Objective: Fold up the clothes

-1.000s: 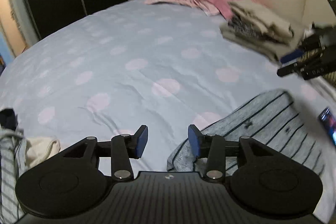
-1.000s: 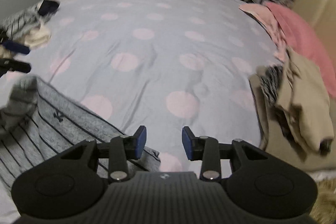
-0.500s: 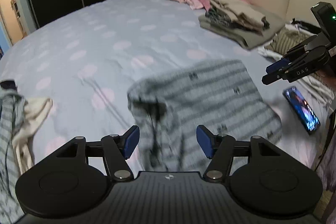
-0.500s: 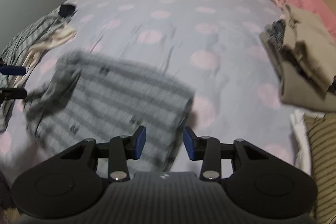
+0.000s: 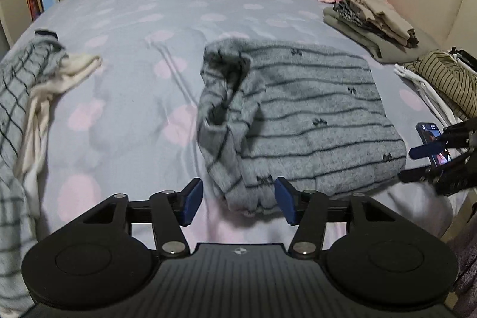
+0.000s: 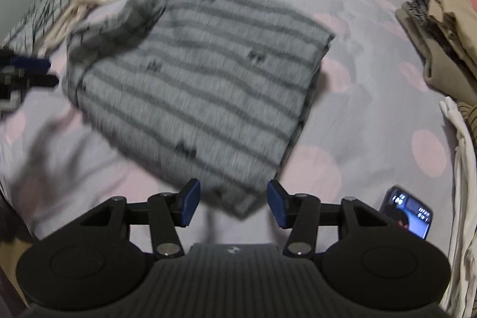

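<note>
Sweater (image 5: 301, 115) | grey, dark stripes | folded rectangle | sleeve bunched left

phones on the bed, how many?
1: the phone lies screen-up at the bed's near right edge, right of the grey striped sweater. Clothes piles could hide others.

My grey striped sweater (image 5: 301, 121) is lying folded near me on the bed (image 5: 143, 29), its left side bunching up in rumpled folds.
</note>
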`<control>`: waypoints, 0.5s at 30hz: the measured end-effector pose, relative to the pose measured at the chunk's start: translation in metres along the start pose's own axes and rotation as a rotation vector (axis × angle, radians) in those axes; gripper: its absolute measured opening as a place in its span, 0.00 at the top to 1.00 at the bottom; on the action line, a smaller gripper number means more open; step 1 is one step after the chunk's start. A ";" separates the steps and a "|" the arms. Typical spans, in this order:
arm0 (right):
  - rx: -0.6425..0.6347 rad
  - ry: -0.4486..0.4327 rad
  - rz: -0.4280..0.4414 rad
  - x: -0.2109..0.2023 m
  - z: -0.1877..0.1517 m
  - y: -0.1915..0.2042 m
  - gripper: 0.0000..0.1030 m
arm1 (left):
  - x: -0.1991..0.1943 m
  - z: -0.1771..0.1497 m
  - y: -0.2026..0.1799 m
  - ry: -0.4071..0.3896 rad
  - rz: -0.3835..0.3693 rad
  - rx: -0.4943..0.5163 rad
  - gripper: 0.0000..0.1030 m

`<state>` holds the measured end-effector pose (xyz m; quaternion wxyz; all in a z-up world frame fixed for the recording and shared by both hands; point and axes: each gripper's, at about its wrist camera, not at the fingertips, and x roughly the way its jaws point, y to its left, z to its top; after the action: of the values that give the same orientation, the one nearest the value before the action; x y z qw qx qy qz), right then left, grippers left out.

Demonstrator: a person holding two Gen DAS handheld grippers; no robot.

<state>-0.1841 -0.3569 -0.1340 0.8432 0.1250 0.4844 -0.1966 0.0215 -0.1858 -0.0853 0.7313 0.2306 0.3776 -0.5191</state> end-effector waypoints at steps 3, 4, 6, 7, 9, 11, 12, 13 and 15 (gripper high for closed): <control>-0.046 0.015 -0.028 0.013 -0.006 0.011 0.50 | 0.011 -0.001 -0.001 0.011 -0.003 -0.022 0.63; -0.057 0.016 -0.040 0.017 -0.007 0.014 0.50 | 0.014 -0.001 -0.001 0.014 -0.002 -0.028 0.69; -0.077 0.013 -0.069 0.023 -0.008 0.020 0.53 | 0.020 -0.001 0.000 0.020 -0.001 -0.042 0.78; -0.092 0.014 -0.086 0.026 -0.008 0.022 0.56 | 0.023 -0.001 0.001 0.022 -0.001 -0.049 0.85; -0.129 0.018 -0.123 0.030 -0.009 0.027 0.82 | 0.025 -0.001 0.005 0.025 -0.006 -0.067 0.93; -0.157 0.022 -0.159 0.031 -0.009 0.030 0.91 | 0.021 0.001 0.010 0.019 -0.032 -0.090 0.96; -0.161 0.023 -0.176 0.030 -0.009 0.029 0.92 | 0.017 0.002 0.012 0.013 -0.046 -0.097 0.96; -0.162 0.024 -0.190 0.028 -0.008 0.028 0.93 | 0.012 0.002 0.015 0.004 -0.061 -0.101 0.97; -0.186 0.013 -0.218 0.021 -0.008 0.028 0.94 | 0.001 0.003 0.022 -0.012 -0.102 -0.114 0.97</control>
<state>-0.1680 -0.3335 -0.1554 0.8217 -0.0056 0.5166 -0.2406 0.0437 -0.1808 -0.0855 0.7182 0.1662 0.4132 -0.5346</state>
